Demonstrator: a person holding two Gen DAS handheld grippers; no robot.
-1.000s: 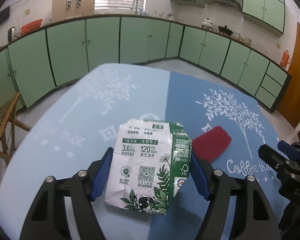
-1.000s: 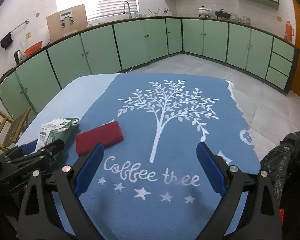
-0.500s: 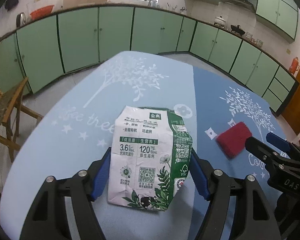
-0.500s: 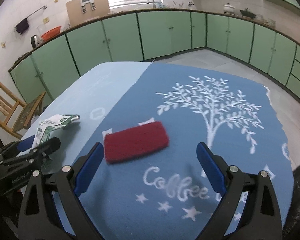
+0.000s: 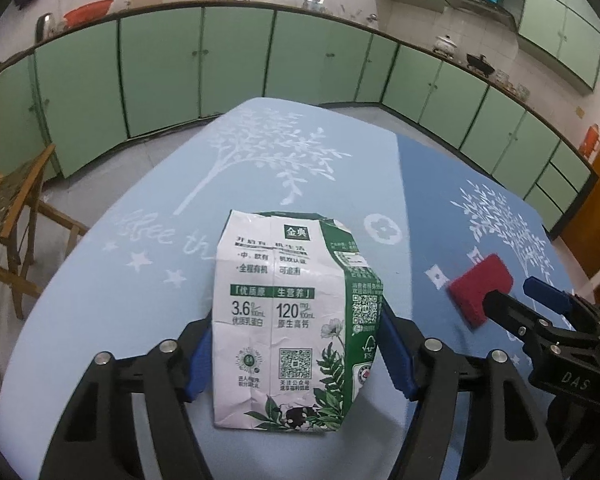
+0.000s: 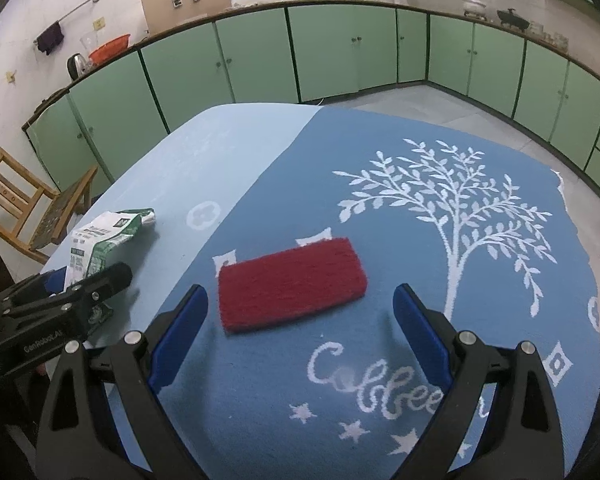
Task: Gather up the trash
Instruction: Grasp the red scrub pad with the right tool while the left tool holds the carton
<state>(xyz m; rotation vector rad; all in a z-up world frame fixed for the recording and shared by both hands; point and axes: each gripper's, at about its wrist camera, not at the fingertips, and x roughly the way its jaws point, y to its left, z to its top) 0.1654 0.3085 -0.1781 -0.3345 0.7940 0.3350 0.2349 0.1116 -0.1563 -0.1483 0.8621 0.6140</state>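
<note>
My left gripper (image 5: 296, 354) sits low over the table (image 5: 100, 300) with the carton (image 5: 292, 320) right between its fingers — blue pads (image 5: 198, 360) against both creased sides, so I read the jaws as closed on it, squeezing the lower part. The carton's long axis runs straight away from me along the fingers, its folded top pointing toward the far edge; from the right view it looks flattened and close to the cloth, though I can't tell whether it's touching the cloth. So the left has its piece. My right gripper (image 6: 300, 332) is spread wide and holding nothing, and just ahead of its fingers lies the red pad (image 6: 292, 282) — flat on the dark blue half, long axis crosswise to my fingers, centred a touch left of the gap. It's nearer the right hand than the left, so my guess is the right goes forward and down to straddle it across its short side.
</note>
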